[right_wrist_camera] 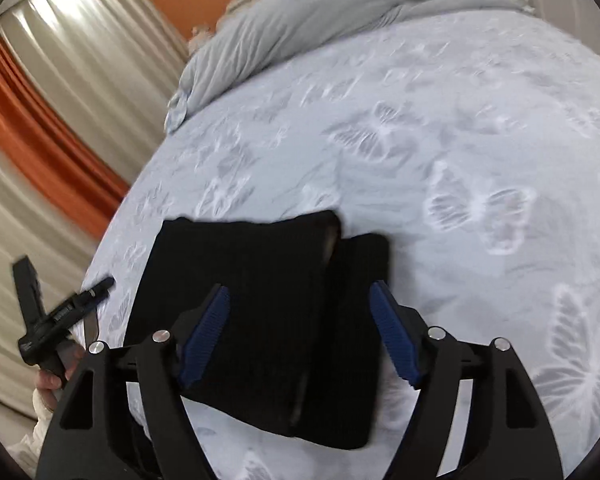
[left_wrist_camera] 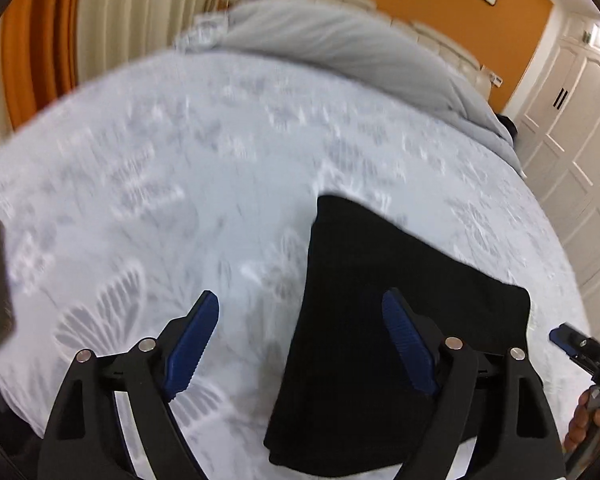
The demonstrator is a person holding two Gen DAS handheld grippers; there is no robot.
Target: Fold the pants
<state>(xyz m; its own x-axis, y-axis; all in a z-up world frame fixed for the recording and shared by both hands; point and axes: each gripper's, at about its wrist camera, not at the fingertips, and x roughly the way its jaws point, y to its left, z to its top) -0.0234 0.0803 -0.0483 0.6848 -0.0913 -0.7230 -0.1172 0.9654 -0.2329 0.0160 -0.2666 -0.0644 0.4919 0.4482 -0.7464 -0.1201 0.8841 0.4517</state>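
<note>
- Both grippers are hanging wide open, gripping nothing: left gripper (left_wrist_camera: 300, 336), right gripper (right_wrist_camera: 300, 328)
- Folded black pants (right_wrist_camera: 260, 320) are lying beneath the right gripper, partly under the left one's right finger, on the bed (right_wrist_camera: 460, 140)

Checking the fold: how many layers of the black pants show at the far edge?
2: the upper layer on the left, a lower layer peeking out right; more may be hidden.
</note>
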